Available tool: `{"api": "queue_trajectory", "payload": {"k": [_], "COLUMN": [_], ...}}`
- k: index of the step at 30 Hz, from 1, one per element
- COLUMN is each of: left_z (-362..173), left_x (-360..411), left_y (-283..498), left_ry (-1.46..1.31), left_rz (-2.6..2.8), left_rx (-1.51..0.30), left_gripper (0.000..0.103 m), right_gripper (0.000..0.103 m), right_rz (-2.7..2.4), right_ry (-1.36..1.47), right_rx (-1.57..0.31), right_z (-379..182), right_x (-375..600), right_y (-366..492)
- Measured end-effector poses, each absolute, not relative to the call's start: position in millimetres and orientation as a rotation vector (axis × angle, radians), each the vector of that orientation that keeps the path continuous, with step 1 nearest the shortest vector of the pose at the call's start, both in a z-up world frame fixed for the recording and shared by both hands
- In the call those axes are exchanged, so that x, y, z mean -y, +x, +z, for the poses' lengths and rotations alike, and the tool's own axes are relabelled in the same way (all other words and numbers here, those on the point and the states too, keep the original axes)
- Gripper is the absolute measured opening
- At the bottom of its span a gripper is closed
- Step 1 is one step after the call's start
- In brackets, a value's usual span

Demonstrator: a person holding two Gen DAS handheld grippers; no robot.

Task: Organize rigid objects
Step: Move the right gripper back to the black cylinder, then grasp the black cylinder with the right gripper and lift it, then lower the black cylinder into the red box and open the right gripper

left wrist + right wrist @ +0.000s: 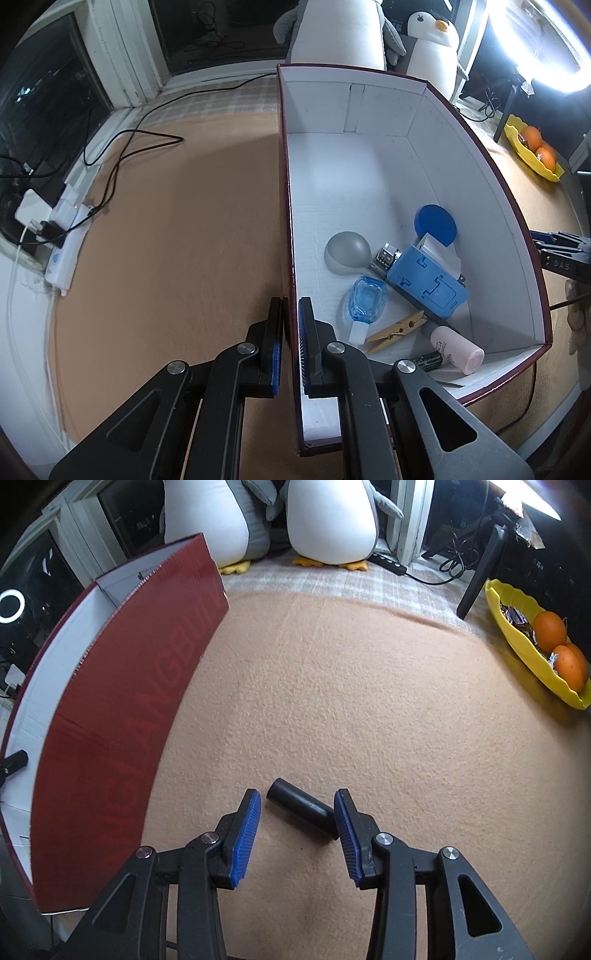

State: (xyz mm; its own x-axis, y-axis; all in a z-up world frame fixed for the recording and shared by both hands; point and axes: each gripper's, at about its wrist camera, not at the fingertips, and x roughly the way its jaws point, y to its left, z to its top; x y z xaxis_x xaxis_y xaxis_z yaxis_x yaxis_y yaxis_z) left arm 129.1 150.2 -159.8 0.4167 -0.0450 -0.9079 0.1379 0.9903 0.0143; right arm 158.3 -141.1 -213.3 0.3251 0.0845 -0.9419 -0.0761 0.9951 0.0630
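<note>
A red box with a white inside stands on the tan cloth; its red outer wall fills the left of the right wrist view. My left gripper is shut on the box's left wall. Inside lie a blue case, a blue lid, a grey bulb, a blue clear dish, a wooden clothespin, a pink tube and a battery. My right gripper is open around a black cylinder lying on the cloth, its right end against the right finger.
A yellow tray with oranges sits at the far right, also in the left wrist view. Two penguin plush toys stand at the back. A power strip with cables lies at the left edge. A bright ring light is top right.
</note>
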Motion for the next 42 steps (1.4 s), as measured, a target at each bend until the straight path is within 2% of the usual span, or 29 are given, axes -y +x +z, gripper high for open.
{"api": "queue_trajectory", "payload": {"k": [14,17,19,22,32,42], "left_z": [-161.1,-161.3,-161.1,-161.0,-160.7,-160.1], "left_x": [-149.6,-150.6,-150.1,-149.8,-152.6,-155.0], "left_y": [129.9,128.9,128.6,127.8,127.3,125.7], "left_ry": [0.088,0.084,0.087,0.085,0.074,0.064], "left_rz": [-0.118,-0.119,-0.116,-0.115,-0.114,-0.112], "left_rx": [-1.135,-1.134,-1.134,-1.134,-1.132,-1.127], "left_gripper": [0.006,0.006,0.006,0.006,0.006,0.006], "right_gripper": [0.037,0.03,0.021,0.015,0.015,0.015], "right_rz": [0.087,0.086,0.09,0.088,0.067,0.081], "right_ry": [-0.057,-0.055,-0.053,-0.054,-0.046,-0.045], "right_rx": [-1.281,-1.284,-1.285,-1.283,-1.266,-1.191], "right_z": [-229.2,-227.8,-226.6,-225.7,-222.9,-190.1], "right_x": [135.6,135.3,135.9,137.1,139.5,131.2], "right_y": [167.0,165.5,163.6,160.7,159.1,150.8]}}
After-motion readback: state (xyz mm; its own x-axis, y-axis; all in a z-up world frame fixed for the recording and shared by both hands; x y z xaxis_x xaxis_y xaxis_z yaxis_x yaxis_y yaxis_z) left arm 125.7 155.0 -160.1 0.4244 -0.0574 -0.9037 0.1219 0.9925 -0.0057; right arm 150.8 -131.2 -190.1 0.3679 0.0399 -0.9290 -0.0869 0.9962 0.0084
